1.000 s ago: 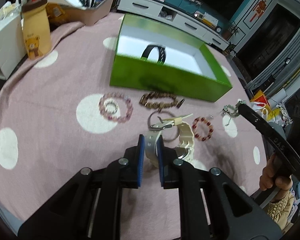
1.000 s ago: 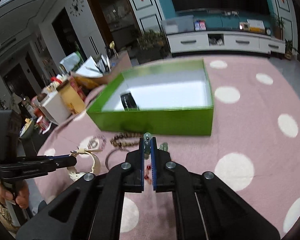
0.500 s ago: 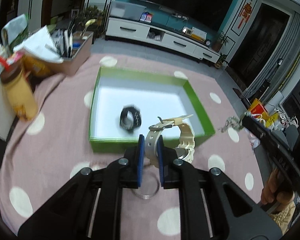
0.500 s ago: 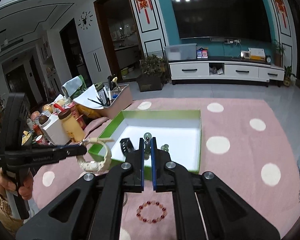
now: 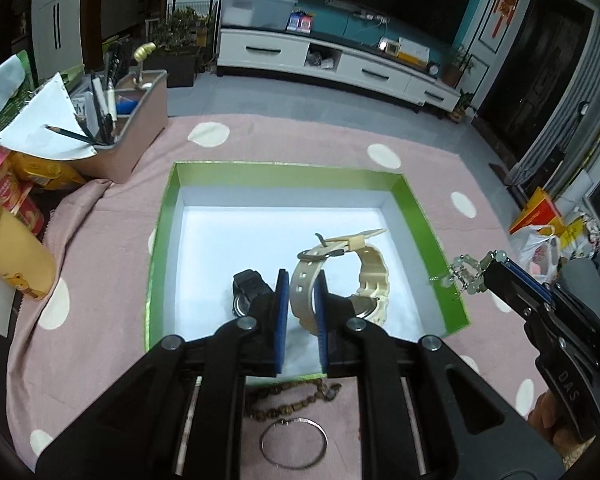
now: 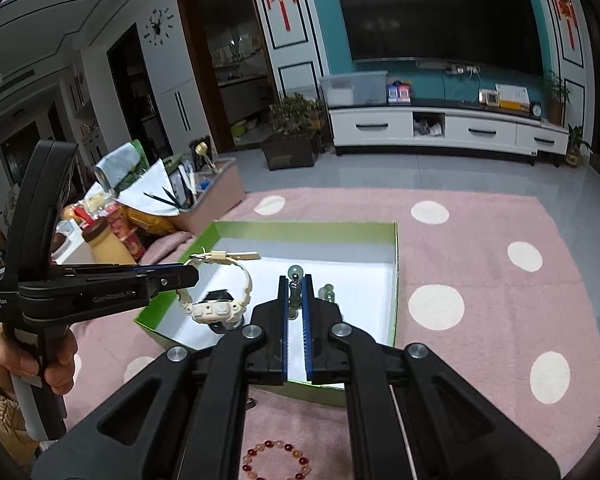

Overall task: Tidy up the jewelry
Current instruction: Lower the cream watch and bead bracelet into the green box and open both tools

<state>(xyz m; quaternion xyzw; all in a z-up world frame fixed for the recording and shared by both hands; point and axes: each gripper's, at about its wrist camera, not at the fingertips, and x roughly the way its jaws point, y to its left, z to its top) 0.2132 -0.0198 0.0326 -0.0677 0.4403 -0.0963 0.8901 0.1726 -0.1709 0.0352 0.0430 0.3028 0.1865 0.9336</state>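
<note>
My left gripper (image 5: 302,276) is shut on the strap of a cream watch (image 5: 364,276), which hangs over the white floor of the green box (image 5: 158,240). A black watch (image 5: 249,289) lies in the box just left of it. From the right wrist view the left gripper (image 6: 190,270) carries the cream watch (image 6: 220,309) above the box's (image 6: 300,226) near-left corner. My right gripper (image 6: 295,280) is shut on a silver chain with pale green beads (image 6: 295,271). That chain (image 5: 466,270) dangles at the box's right wall in the left wrist view.
On the pink dotted cloth in front of the box lie a brown bead bracelet (image 5: 288,398), a silver bangle (image 5: 293,444) and a red bead bracelet (image 6: 275,462). A pen holder (image 5: 120,136), snack packs and a yellow bottle (image 5: 12,256) crowd the left side.
Both grippers rose and moved forward from the cloth to above the green box, the left carrying the cream watch, the right the beaded chain. The loose bracelets now lie behind and below the fingers.
</note>
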